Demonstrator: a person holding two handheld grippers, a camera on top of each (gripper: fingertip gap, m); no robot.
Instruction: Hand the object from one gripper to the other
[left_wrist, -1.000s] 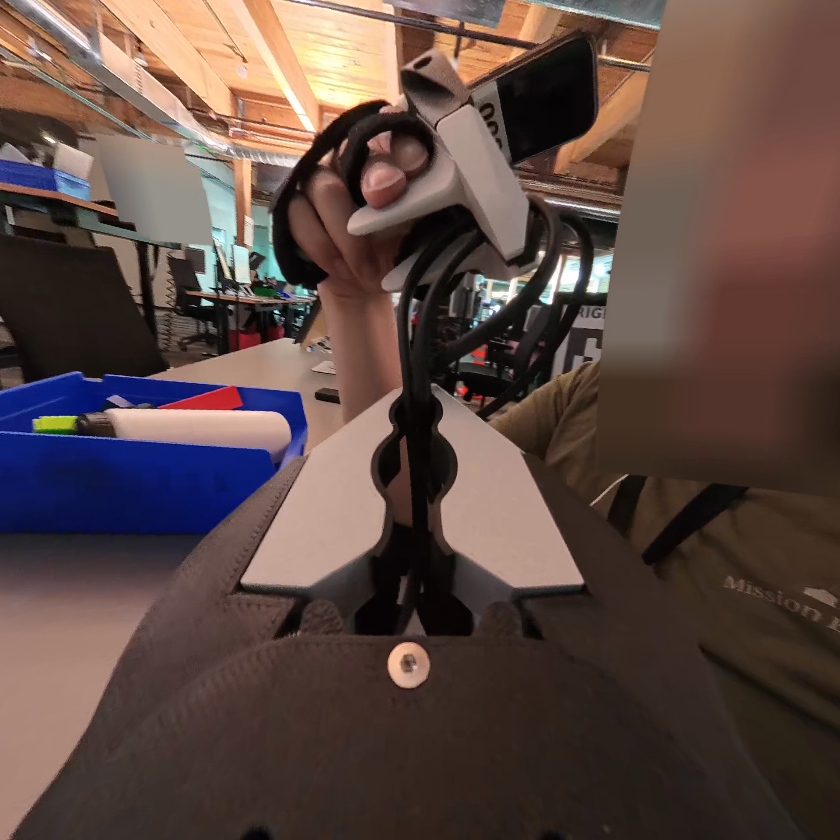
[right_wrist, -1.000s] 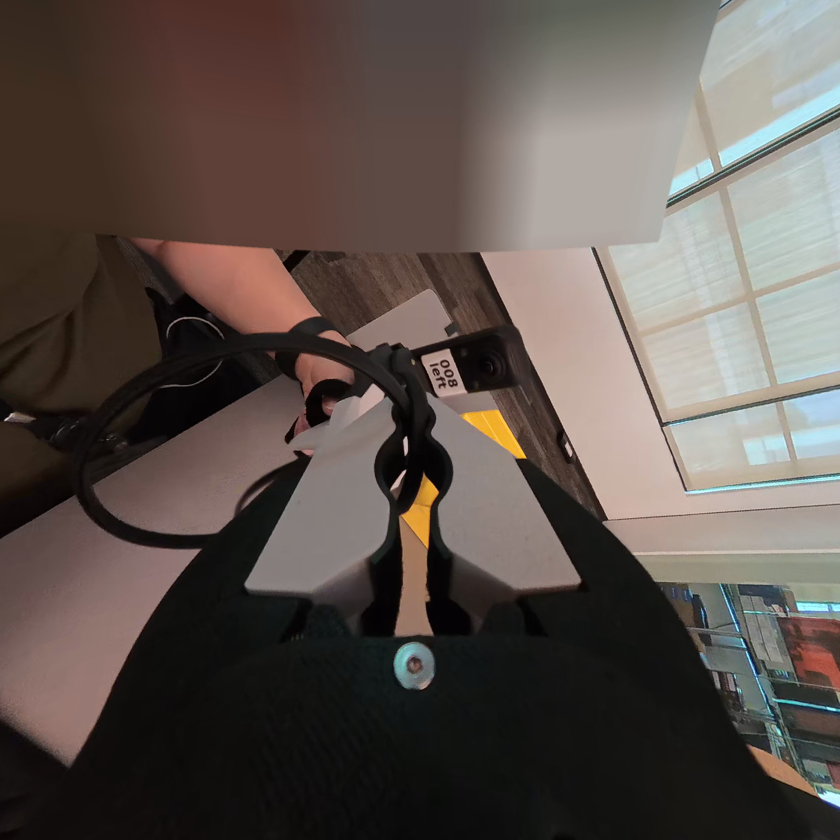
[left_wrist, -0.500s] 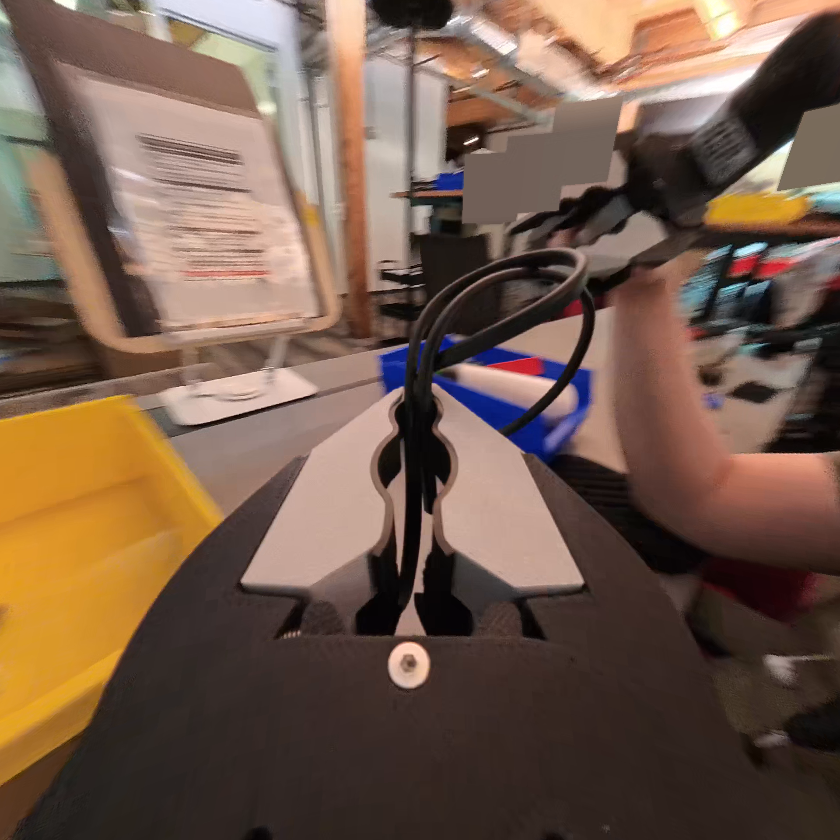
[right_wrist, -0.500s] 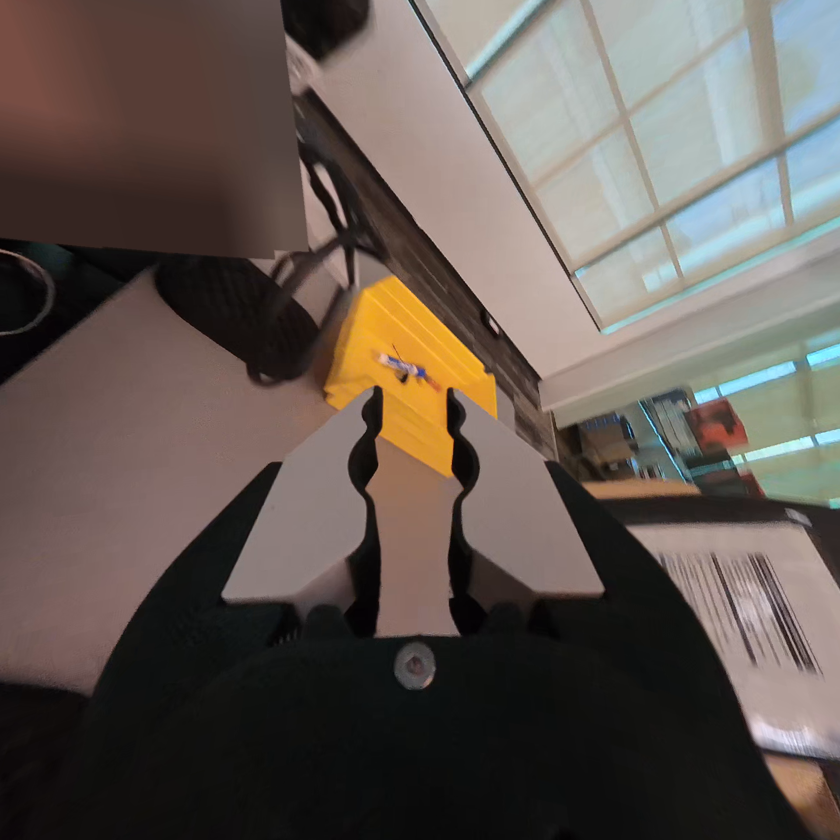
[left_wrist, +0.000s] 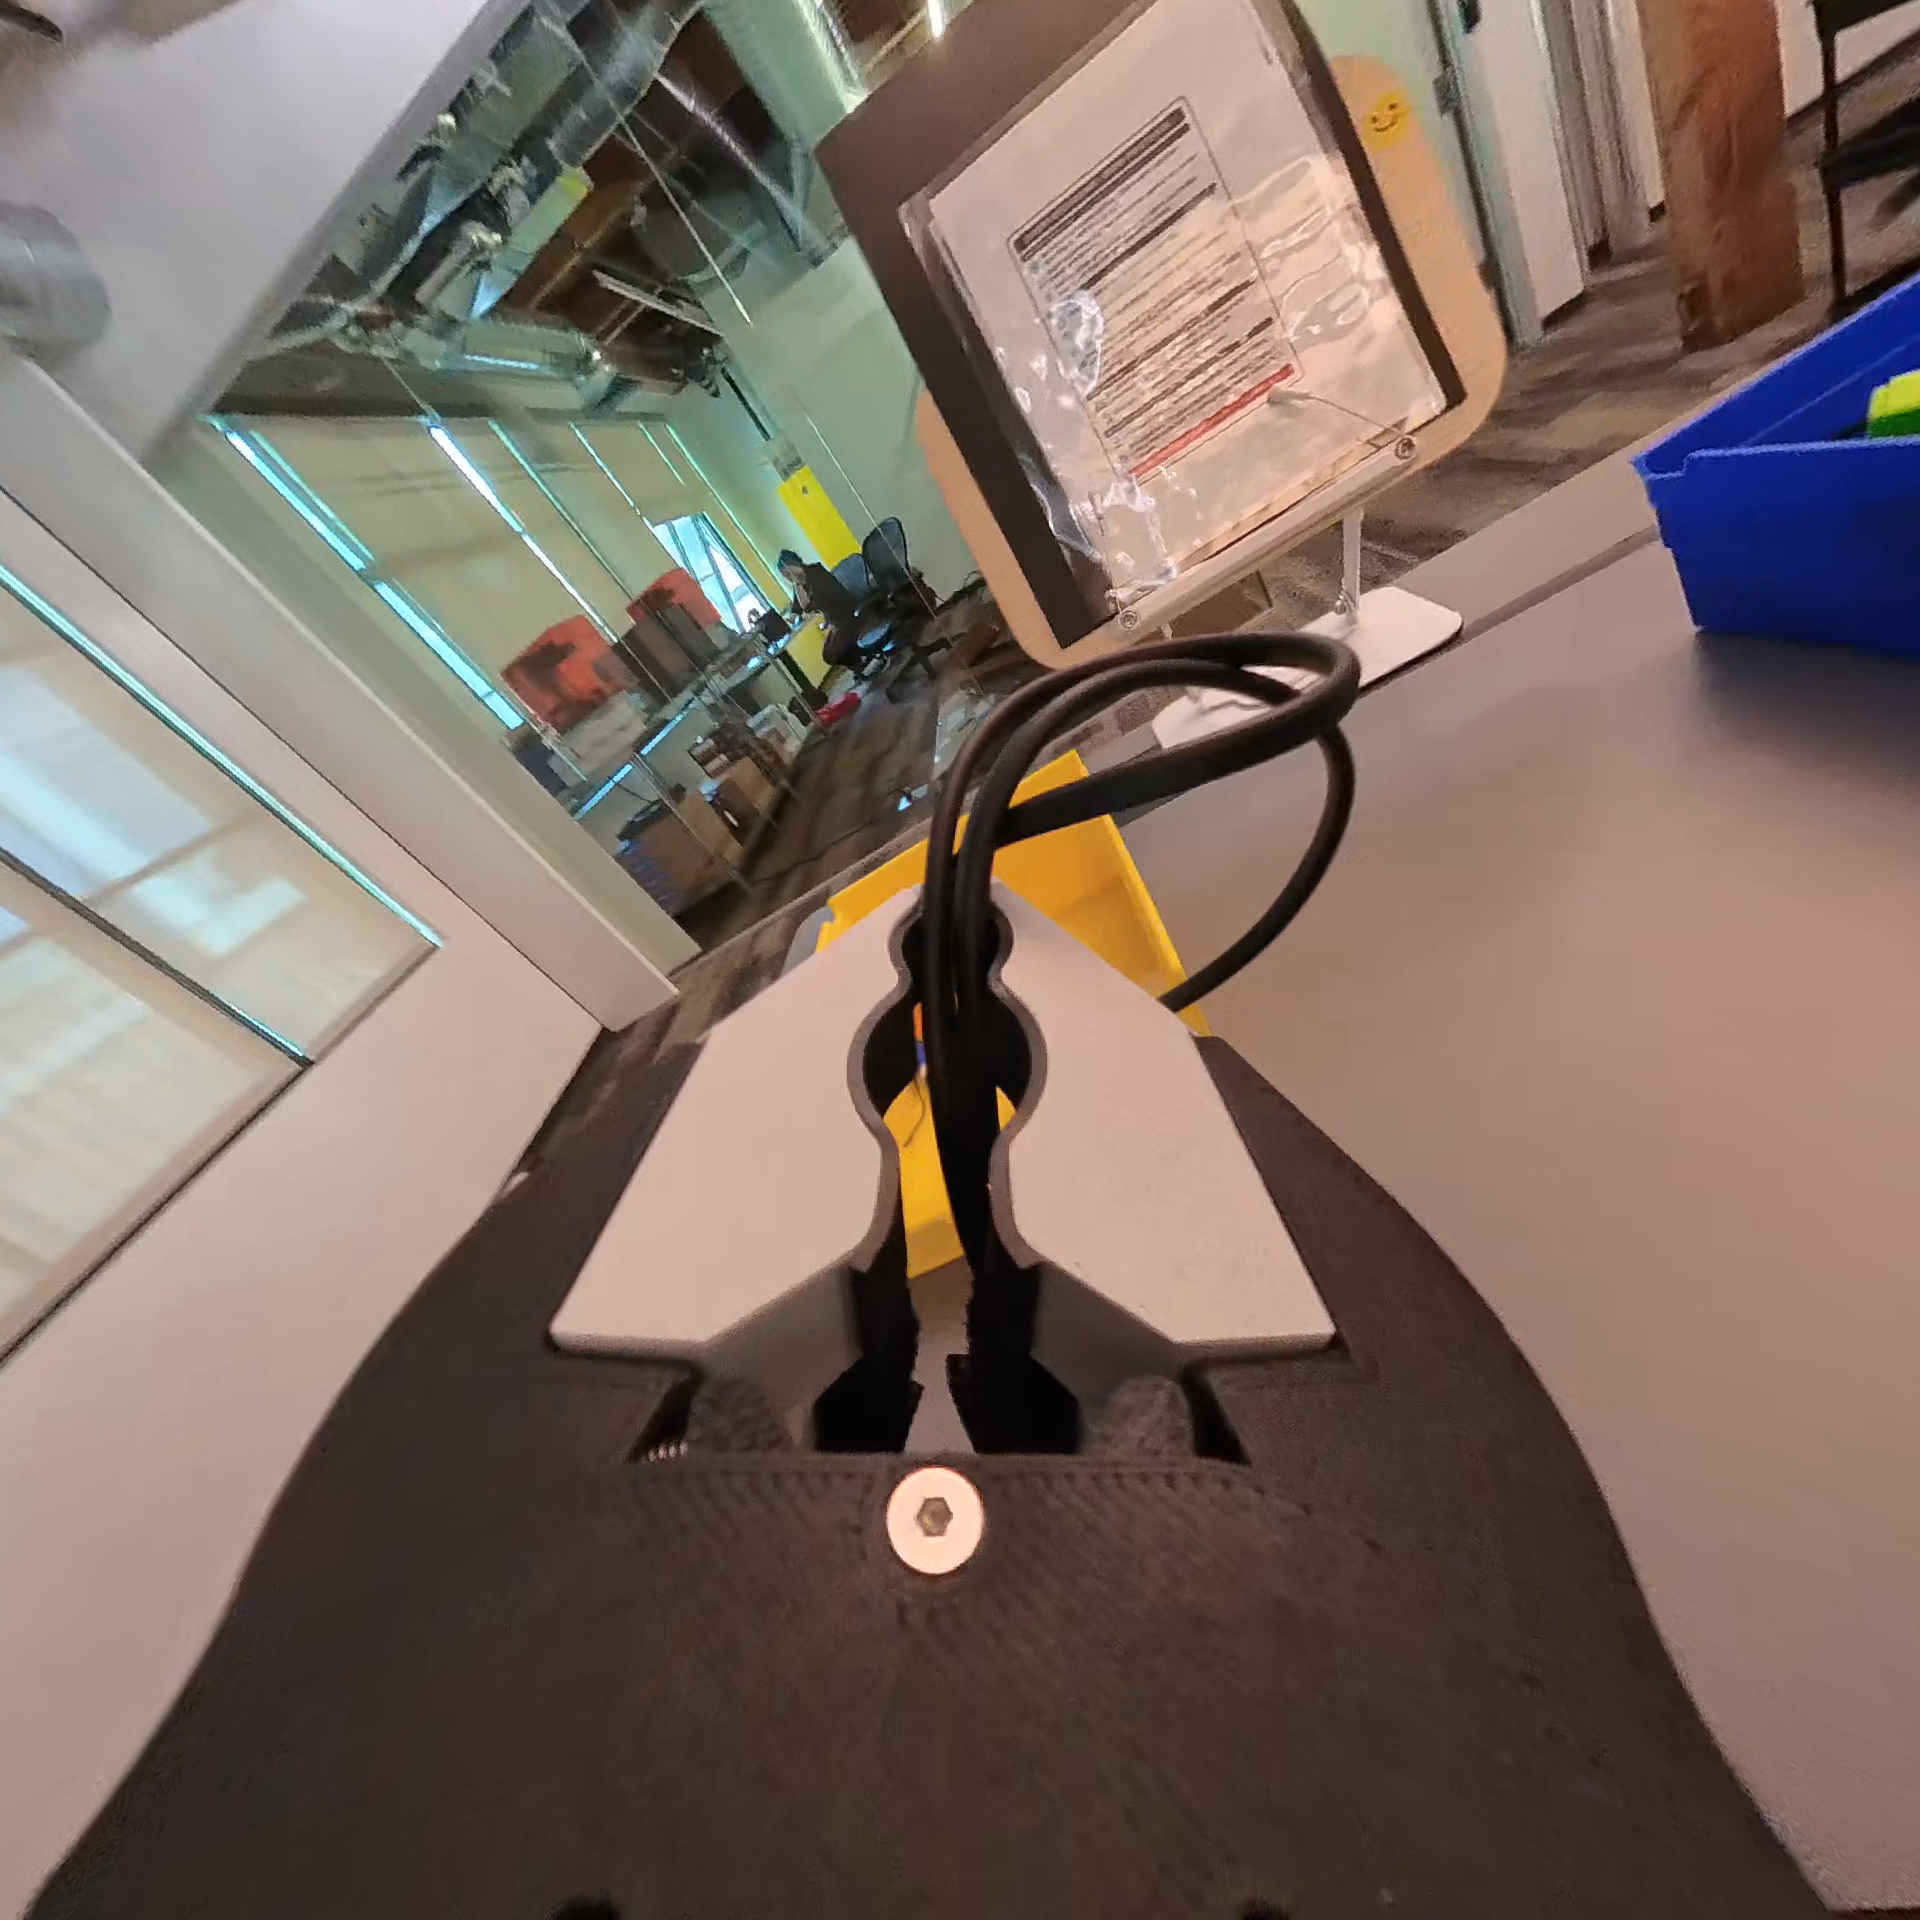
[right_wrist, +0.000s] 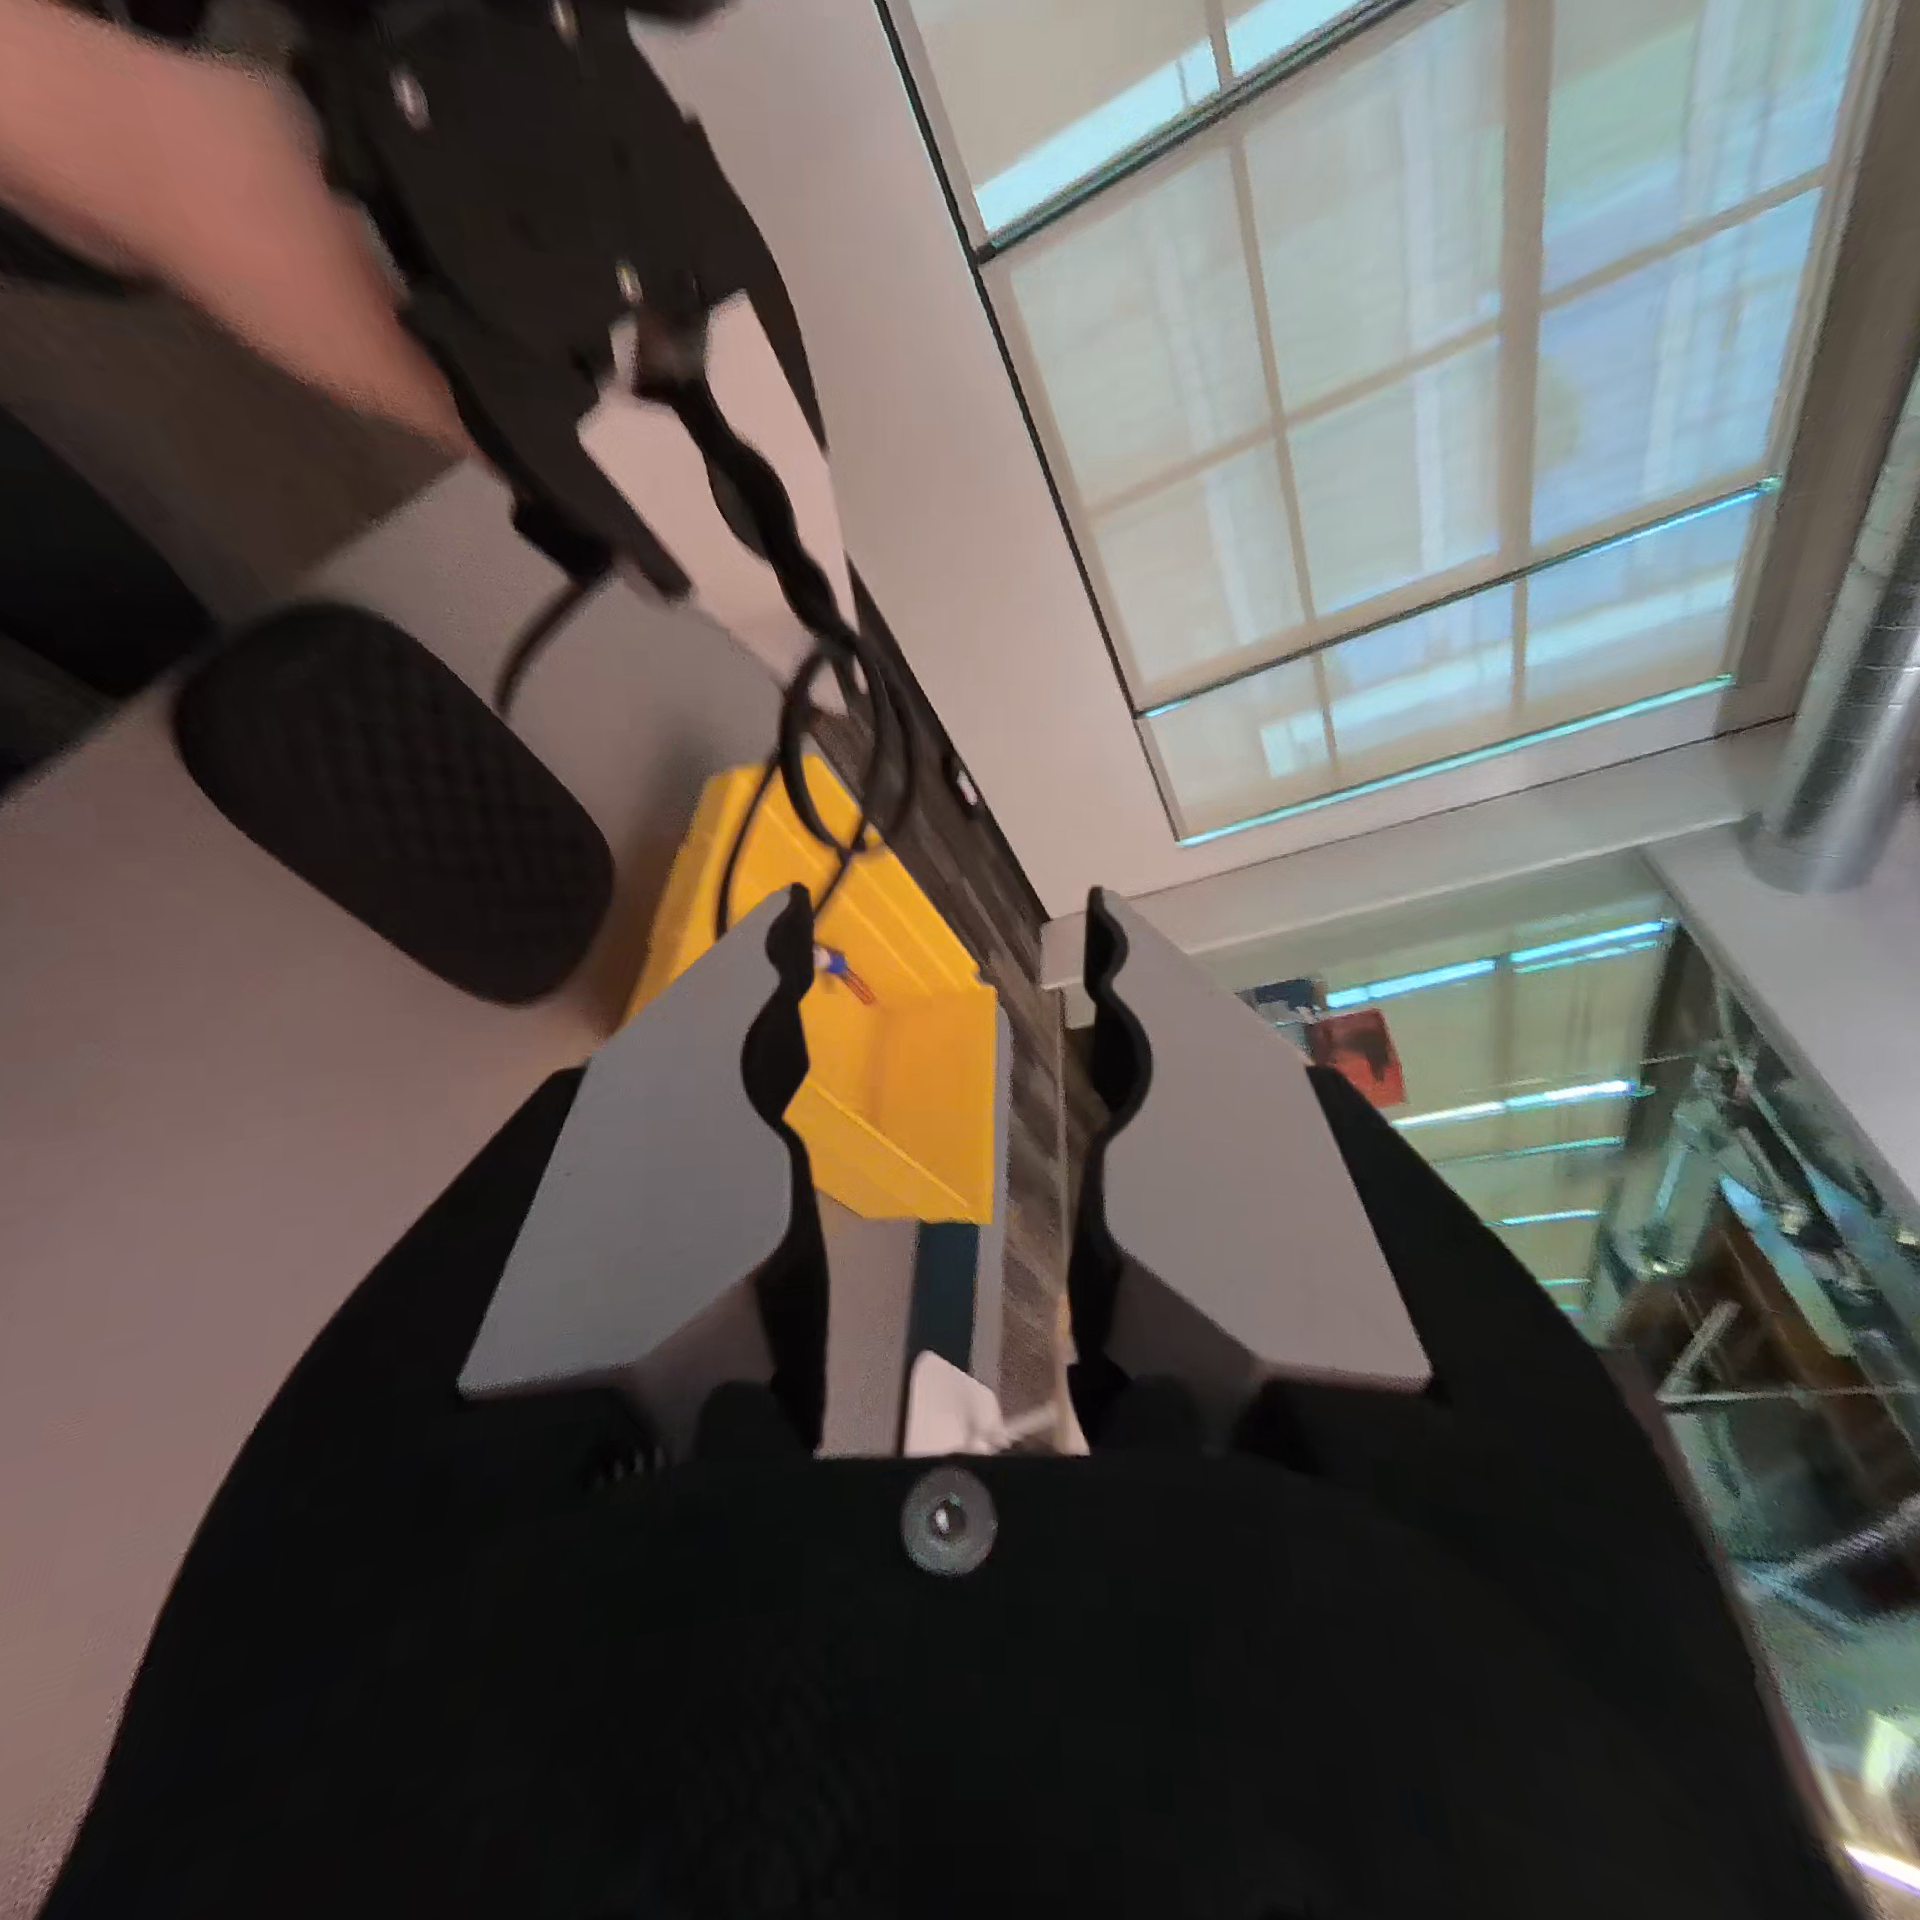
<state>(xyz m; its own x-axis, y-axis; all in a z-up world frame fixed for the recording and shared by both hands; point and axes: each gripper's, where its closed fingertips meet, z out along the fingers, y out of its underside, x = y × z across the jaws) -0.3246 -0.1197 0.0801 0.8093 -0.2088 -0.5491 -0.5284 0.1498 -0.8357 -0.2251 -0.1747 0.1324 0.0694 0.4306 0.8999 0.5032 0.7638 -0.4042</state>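
The object is a looped black cable (left_wrist: 1226, 675). My left gripper (left_wrist: 951, 920) is shut on it, with the strands pinched between the grey fingers and the loop arching up and to the right past the fingertips. In the right wrist view, my right gripper (right_wrist: 945, 914) is open and empty. The left gripper (right_wrist: 821, 613) shows at the upper left of that view, with the cable (right_wrist: 831, 758) hanging from its tips over a yellow bin (right_wrist: 914, 1070). The two grippers are apart.
The yellow bin (left_wrist: 1101, 883) sits at the grey table's (left_wrist: 1558, 1039) far edge and holds a small blue-and-orange item (right_wrist: 844, 971). A blue bin (left_wrist: 1787, 540) stands at the right. A framed sign on a stand (left_wrist: 1195, 343) is beyond. A black textured pad (right_wrist: 384, 800) lies on the table. My hands' fingertips stand some 12 cm from each other.
One second ago both grippers were shut on the cable. The right gripper has let go, pulled away and opened wide. The left gripper has swung with the cable toward the yellow bin.
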